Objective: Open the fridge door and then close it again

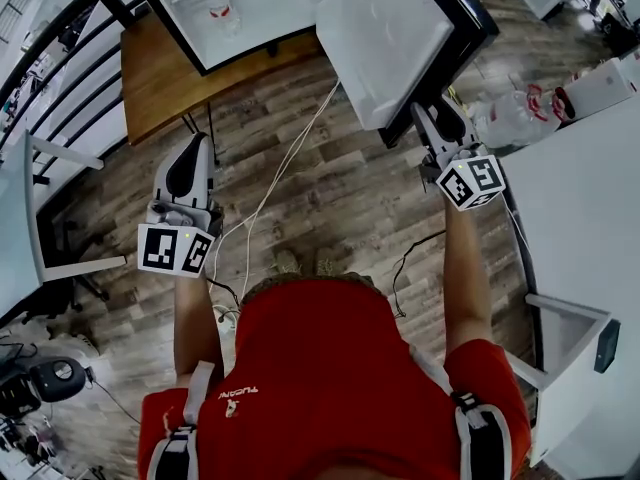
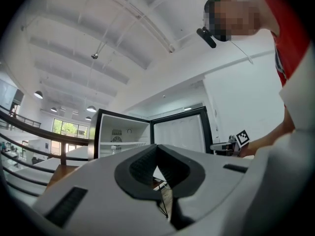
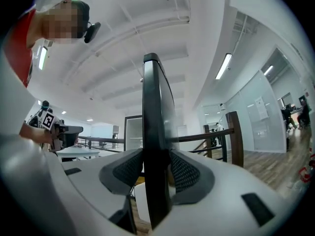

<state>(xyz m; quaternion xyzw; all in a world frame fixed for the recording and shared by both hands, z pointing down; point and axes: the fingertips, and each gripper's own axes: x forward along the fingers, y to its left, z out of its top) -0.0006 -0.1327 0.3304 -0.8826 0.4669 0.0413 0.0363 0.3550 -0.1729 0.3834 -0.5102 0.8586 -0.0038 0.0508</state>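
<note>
The fridge (image 1: 250,13) stands open at the top of the head view, its white inside showing. Its door (image 1: 385,38) swings out toward me, black-edged and white inside. My right gripper (image 1: 440,120) holds the door's free edge. In the right gripper view that dark edge (image 3: 153,107) runs upright between the jaws, and both ribbed pads (image 3: 186,173) lie against it. My left gripper (image 1: 193,153) hangs over the wooden floor at the left, apart from the fridge, shut with nothing in it. From the left gripper view, the open fridge (image 2: 120,139) and its door (image 2: 179,132) lie ahead beyond the shut tips (image 2: 156,149).
A wooden table (image 1: 170,78) stands left of the fridge. White and black cables (image 1: 285,163) trail across the floor between my grippers. A white table (image 1: 590,198) at the right carries plastic bottles (image 1: 515,118). A dark railing (image 1: 60,48) runs along the left.
</note>
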